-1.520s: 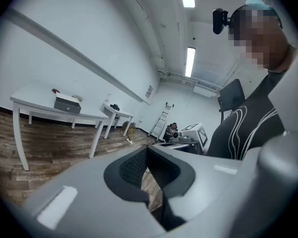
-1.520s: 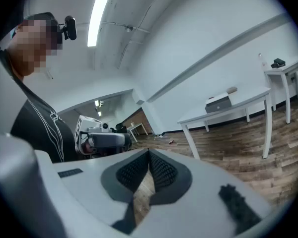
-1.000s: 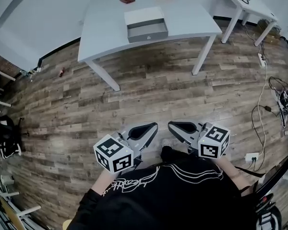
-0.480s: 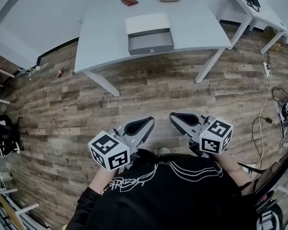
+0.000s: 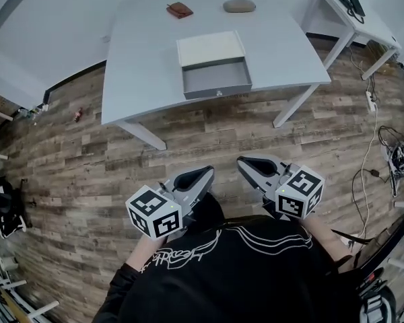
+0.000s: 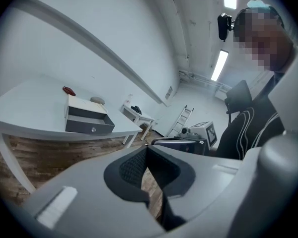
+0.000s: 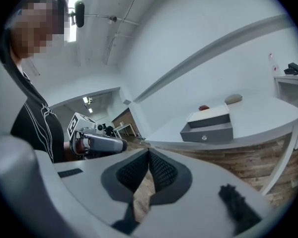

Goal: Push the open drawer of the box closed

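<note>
Jaws of the left gripper (image 5: 200, 175), low and left of centre in the head view, are pressed together with nothing between them. It is held close to the body over the floor (image 5: 87, 153), well apart from the table (image 5: 141, 52), probably because the person stands too far off to reach. At top centre the box (image 5: 210, 48) sits near the table's front edge. Its drawer (image 5: 217, 81) is pulled out toward the person, with the grey front and small knob (image 5: 219, 93) facing the grippers, so a straight push away from the body should seat it. The right gripper (image 5: 249, 163), low and right of centre, is likewise closed on nothing and points the same way. Closed tips suit the job, I judge: they make a blunt, stiff end for pressing the drawer front, and no grasp is needed. The box looks light and unanchored, so it may slide back unless the other gripper braces it.
</note>
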The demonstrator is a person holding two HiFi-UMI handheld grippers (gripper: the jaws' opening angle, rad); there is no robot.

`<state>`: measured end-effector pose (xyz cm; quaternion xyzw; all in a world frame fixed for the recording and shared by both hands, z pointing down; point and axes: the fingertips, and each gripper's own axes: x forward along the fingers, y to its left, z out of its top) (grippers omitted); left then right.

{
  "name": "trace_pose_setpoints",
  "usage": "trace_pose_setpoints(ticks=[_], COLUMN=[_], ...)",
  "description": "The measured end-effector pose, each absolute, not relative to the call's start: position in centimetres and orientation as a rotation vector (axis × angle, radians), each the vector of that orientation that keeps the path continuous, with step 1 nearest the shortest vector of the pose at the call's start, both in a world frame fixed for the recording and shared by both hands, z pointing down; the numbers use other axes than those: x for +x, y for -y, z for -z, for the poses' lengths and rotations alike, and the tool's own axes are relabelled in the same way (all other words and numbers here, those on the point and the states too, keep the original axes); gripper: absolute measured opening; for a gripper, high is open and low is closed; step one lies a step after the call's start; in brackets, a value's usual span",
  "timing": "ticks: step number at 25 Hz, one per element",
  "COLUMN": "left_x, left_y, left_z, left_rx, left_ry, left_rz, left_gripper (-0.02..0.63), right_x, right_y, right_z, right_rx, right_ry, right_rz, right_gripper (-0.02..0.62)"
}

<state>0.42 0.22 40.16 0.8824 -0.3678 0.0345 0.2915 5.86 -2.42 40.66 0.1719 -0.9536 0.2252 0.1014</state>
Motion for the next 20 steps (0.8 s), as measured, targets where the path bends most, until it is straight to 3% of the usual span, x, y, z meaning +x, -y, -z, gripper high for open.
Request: trace_pose_setpoints(ticks=[20], left_x=[-7.4], left_y=[15.8], left_z=[-42.4], left_rx=[2.358], left_ry=[0.817], left_rz=[-0.149], left_gripper=[0.008], right_x=[0.4], right_y=[19.1], right_z=[-44.4], right_rx=[0.888], right_ry=[2.696], right_rz=[-0.645], right_gripper=[0.006])
